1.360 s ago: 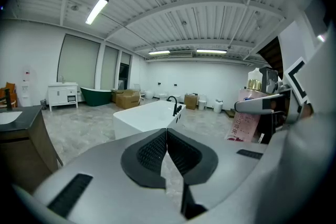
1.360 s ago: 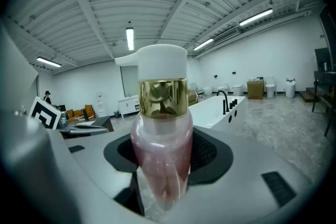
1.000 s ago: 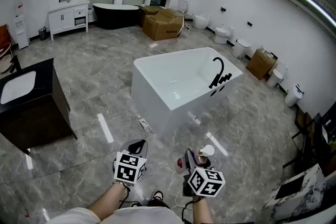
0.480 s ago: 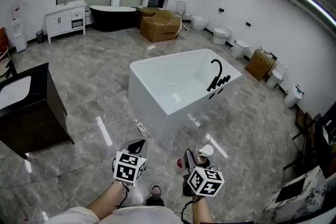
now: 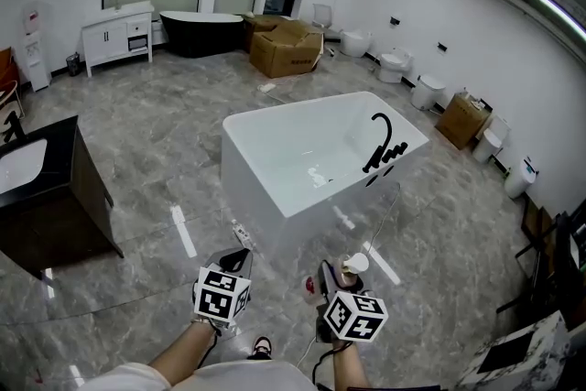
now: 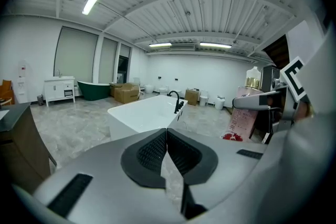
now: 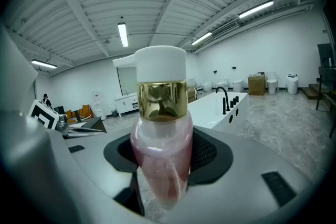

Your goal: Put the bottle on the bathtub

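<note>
Since the earlier frame the bathtub (image 5: 275,197) had drawn closer and lower in the head view. The dark cabinet (image 5: 55,215) had slid toward the left edge. Both claws kept their places at the bottom of the view, so I judged that the person was walking toward the tub.

The tub stood on the marble floor (image 5: 156,133). Its long axis ran from near left to far right, with the black tap (image 5: 380,137) on the far right rim. It lay ahead of both claws, with bare floor between them and its near wall. No part of the bottle was yet over the rim.

The left claw (image 5: 236,261) was empty, its pads pressed together with nothing between them. It was pointed at the tub's near corner.

The right claw (image 5: 337,277) was pinching the bottle (image 7: 160,155) by its pink body. The bottle stood roughly upright with the gold collar and white cap above the pads. In the right gripper view the tub's rim and tap appeared to the right of the bottle.

Judgement: the loaded right claw was on the tap side. The coming move called for carrying the bottle forward to the rim while keeping it upright.
</note>
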A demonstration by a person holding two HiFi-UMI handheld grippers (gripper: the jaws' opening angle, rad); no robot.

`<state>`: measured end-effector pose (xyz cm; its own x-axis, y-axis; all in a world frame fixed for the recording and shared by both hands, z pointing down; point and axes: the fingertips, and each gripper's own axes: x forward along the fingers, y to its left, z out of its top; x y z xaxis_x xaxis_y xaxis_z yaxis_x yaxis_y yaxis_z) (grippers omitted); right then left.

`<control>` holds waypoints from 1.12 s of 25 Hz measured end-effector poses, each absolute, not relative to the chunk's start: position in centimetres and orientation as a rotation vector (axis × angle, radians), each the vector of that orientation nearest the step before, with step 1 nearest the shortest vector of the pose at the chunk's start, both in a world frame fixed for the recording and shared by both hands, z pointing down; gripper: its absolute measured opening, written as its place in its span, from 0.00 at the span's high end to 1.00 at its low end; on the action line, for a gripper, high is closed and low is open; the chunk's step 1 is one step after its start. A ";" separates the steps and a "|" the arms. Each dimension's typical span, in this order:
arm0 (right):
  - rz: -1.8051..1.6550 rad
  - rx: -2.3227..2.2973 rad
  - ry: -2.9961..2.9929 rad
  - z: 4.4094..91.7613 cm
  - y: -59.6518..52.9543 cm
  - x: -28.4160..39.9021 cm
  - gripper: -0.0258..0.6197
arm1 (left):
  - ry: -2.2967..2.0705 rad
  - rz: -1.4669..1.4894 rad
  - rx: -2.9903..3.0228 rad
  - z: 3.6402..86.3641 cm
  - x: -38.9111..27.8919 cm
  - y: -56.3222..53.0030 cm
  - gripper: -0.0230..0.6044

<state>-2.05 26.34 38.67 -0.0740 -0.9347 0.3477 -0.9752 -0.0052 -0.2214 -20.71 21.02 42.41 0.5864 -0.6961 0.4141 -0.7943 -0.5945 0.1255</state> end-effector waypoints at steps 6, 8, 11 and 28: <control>0.627 2.020 -2.189 38.2 22.4 -0.2 0.60 | -1.269 0.467 2.496 41.8 -18.8 17.7 0.94; 0.634 2.003 -2.207 38.1 21.3 0.2 0.60 | -1.282 0.466 2.489 41.7 -18.3 16.8 0.94; 0.641 1.980 -2.229 38.1 19.6 1.0 0.60 | -1.296 0.464 2.483 41.5 -17.2 15.3 0.94; 0.646 1.935 -2.258 38.6 12.8 5.8 0.60 | -1.374 0.466 2.423 42.2 -14.0 10.1 0.94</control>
<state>5.82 12.76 38.61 -0.1883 -0.9204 0.3426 -0.9623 0.1032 -0.2517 -14.02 10.09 42.15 0.4852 -0.7625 0.4280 -0.8655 -0.4884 0.1110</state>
